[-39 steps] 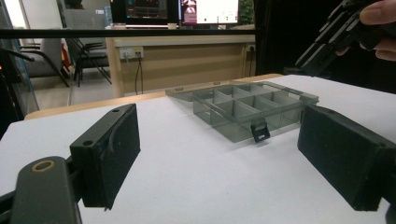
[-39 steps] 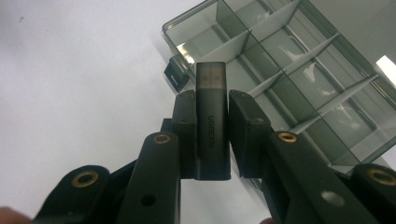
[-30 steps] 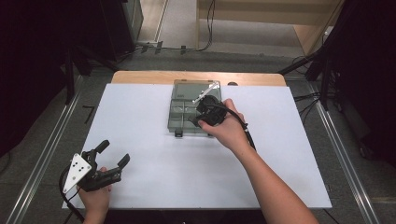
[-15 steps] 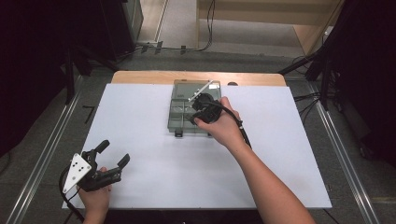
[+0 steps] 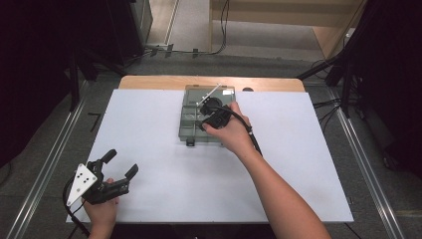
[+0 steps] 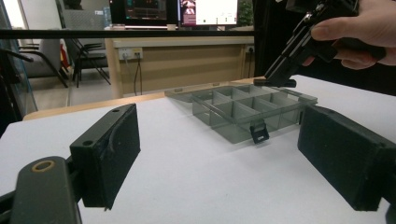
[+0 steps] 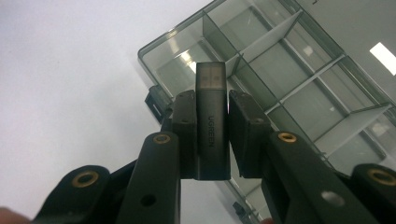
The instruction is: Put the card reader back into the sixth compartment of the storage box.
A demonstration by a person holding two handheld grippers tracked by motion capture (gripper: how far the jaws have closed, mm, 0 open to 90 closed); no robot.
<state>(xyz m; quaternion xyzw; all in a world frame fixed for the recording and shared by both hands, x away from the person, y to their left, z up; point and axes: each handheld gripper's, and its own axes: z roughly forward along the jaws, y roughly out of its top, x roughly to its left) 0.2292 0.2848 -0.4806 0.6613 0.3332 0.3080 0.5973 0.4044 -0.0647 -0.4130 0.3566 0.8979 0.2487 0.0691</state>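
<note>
"UGREEN" read along the dark adapter (image 7: 212, 126). Right claw (image 7: 212, 135) was clamped on it, tip sticking out past the pads, above the clear box (image 7: 299, 88). Left claw (image 6: 233, 158) gaped empty over the bench (image 5: 149, 124).

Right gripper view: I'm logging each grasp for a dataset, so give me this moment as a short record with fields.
held item: black USB adapter marked UGREEN, plug end sticking out past the pads
right gripper: shut on the adapter, above the box
box: clear divided organizer box, lid open, compartments look empty
left gripper: open, holding nothing, near the table's front left corner
surface: white table
</note>
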